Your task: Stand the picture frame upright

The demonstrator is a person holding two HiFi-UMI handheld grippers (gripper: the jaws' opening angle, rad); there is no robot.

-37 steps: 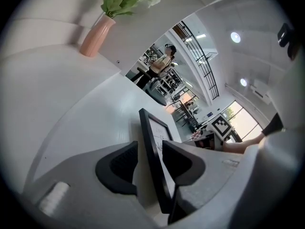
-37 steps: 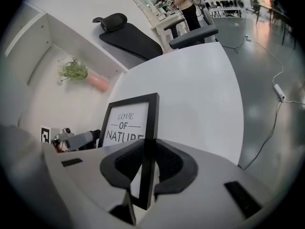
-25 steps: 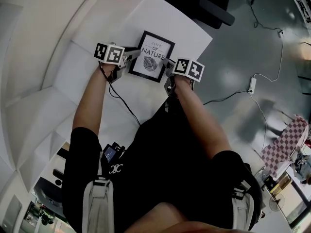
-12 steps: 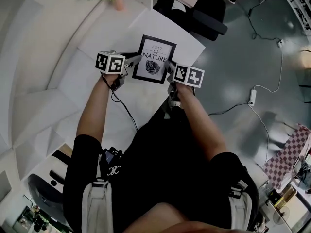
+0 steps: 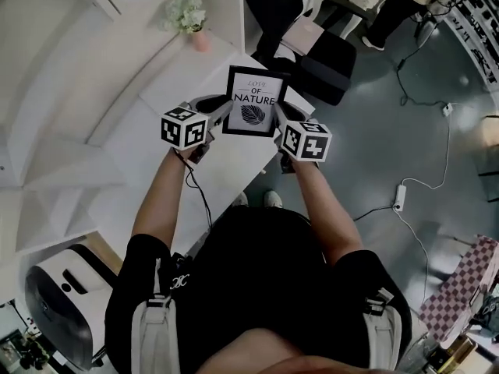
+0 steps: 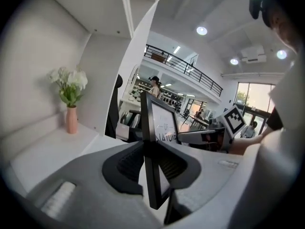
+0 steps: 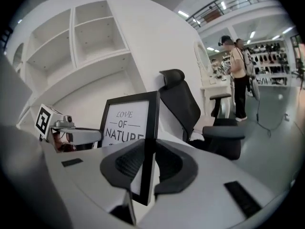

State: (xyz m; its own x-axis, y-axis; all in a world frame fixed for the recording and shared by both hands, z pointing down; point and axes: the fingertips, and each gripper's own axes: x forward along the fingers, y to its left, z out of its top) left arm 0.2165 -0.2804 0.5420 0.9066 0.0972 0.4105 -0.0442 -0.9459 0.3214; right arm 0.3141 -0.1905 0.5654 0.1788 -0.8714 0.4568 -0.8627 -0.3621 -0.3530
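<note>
Picture frame (image 5: 252, 101), upper centre, is upright between the tools: left gripper (image 5: 221, 110) pinches its left edge, right gripper (image 5: 278, 114) its right.

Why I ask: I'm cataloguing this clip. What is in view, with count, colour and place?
picture frame: one, black border, white print, held above the table
table: one, white, below the frame
vase of flowers: one, pink vase, white blooms, table's far corner
office chair: one, black, beyond the table
shelves: white, on the wall
power strip: one, white, on the grey floor
bystander: at least one, far behind the chair
left hand-held gripper: one, grey, shut on the frame's left edge
right hand-held gripper: one, grey, shut on the frame's right edge
</note>
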